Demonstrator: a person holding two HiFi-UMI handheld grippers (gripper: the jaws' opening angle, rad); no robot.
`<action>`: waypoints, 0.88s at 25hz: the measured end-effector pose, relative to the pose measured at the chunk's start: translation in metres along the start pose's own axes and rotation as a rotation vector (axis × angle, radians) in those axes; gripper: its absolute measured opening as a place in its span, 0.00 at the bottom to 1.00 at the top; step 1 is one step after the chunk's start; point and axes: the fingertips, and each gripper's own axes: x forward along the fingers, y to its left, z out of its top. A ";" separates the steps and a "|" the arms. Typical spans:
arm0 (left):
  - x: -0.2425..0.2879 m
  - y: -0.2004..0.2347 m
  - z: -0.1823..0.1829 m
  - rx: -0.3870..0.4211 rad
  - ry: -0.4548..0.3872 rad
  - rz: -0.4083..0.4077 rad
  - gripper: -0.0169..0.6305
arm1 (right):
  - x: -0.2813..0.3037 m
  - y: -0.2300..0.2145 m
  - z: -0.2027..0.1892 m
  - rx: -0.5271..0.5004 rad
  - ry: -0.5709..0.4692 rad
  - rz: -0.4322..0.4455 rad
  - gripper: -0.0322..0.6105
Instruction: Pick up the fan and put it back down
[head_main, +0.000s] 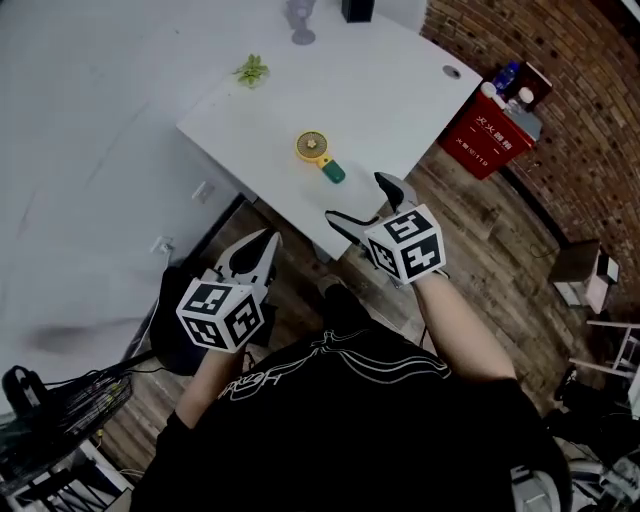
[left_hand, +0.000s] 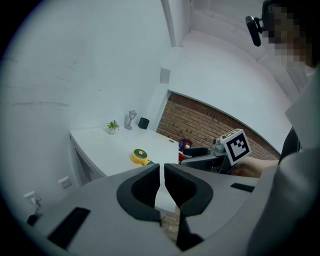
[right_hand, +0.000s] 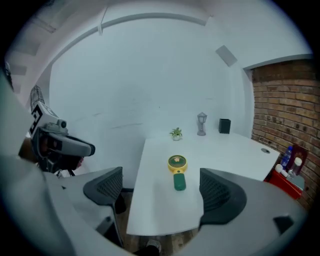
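1. On the white table (head_main: 400, 80), the hand-held fan (head_main: 320, 156) lies flat, its round yellow head pointing away from the person and its green handle toward the near edge. Nothing touches it.
2. Right gripper (head_main: 353, 196): jaws spread wide with nothing between them. It is held short of the table edge, apart from the fan. Its own view frames the fan between the jaws, but well ahead of them.
3. Left gripper (head_main: 262, 248): jaws drawn to a narrow slit, gripping nothing. It sits low, off the table, over the wood floor (head_main: 500, 250).
4. Surroundings: a small potted plant (head_main: 251, 70), a glass (head_main: 301, 22) and a dark box (head_main: 357, 10) stand at the table's far side, well apart from the fan.
5. Assessment: the pick-up has not begun, and the reach is the step in hand.
6. Hazards:
   - The handle lies flat on the tabletop, so descending jaw tips may strike the surface or shove the fan instead of closing around it.
   - A grip on the round head may slip.
   - An off-centre hold on the handle may let the head swing down.
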 end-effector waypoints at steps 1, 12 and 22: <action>0.005 0.004 0.002 -0.003 0.004 0.009 0.10 | 0.011 -0.006 -0.002 -0.003 0.016 0.005 0.78; 0.043 0.049 0.016 -0.064 0.021 0.115 0.10 | 0.102 -0.039 -0.022 -0.039 0.163 0.059 0.76; 0.051 0.086 0.013 -0.125 0.024 0.201 0.10 | 0.152 -0.050 -0.039 -0.050 0.263 0.073 0.70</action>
